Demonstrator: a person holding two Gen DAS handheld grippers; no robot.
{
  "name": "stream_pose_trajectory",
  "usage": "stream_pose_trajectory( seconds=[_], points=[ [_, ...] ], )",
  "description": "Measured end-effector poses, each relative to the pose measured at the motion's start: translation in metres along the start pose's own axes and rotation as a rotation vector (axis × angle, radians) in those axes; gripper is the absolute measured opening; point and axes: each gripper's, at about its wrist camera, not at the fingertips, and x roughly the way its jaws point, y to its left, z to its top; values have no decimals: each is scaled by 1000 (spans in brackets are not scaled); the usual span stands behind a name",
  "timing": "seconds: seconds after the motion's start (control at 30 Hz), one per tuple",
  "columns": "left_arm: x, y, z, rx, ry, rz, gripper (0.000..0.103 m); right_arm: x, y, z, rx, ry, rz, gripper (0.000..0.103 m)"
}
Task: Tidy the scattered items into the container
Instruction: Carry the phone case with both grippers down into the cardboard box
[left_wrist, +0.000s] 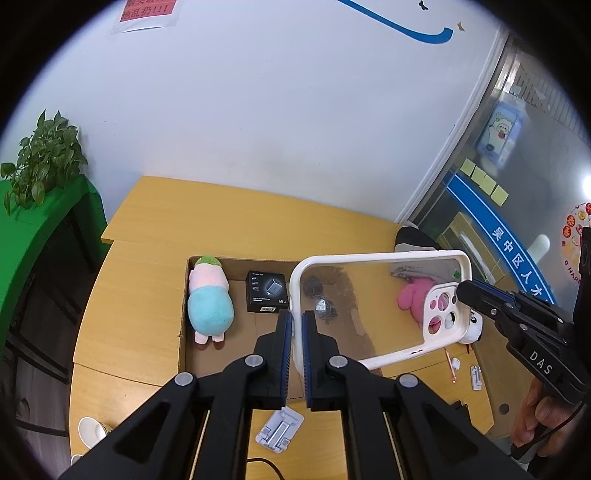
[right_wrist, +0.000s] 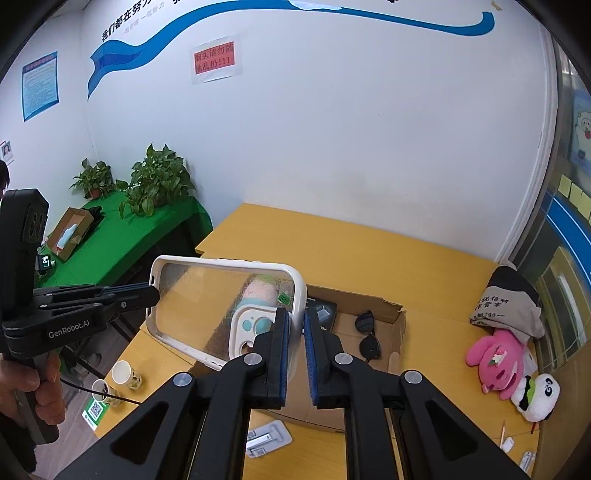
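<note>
A clear phone case with a white rim (left_wrist: 376, 306) (right_wrist: 207, 306) hangs in the air above the open cardboard box (left_wrist: 183, 306) (right_wrist: 400, 325). My left gripper (left_wrist: 297, 325) (right_wrist: 155, 293) is shut on its end away from the camera cutout. My right gripper (right_wrist: 295, 325) (left_wrist: 460, 291) is shut on the camera-cutout end. In the box lie a pink-and-blue plush (left_wrist: 210, 299), a black charger box (left_wrist: 266, 291) and black sunglasses (right_wrist: 367, 334). A pink plush (right_wrist: 496, 360) and a panda plush (right_wrist: 537, 398) lie on the table right of the box.
A grey phone stand (left_wrist: 279, 430) (right_wrist: 266, 437) lies on the wooden table (left_wrist: 236, 218) in front of the box. Paper cups (right_wrist: 125, 374) stand at the left edge. A folded bag (right_wrist: 511, 299), small white items (left_wrist: 476, 376) and a green table with plants (right_wrist: 147, 229) are nearby.
</note>
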Motion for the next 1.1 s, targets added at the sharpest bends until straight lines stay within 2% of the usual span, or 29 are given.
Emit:
stream_pose_trajectory(
  seconds=[0.27, 0.53, 0.83, 1.1],
  points=[
    [25, -3, 3, -5, 32, 17, 5, 23, -25, -5, 19, 40, 15, 9],
    [56, 10, 5, -11, 85, 44, 5, 62, -35, -8, 39, 97, 40, 9],
    [102, 35, 6, -28, 168, 72, 5, 125, -46, -19, 70, 197, 65, 9],
    [154, 63, -14, -53, 279, 97, 5, 189, -49, -44, 105, 307, 93, 9]
  ],
)
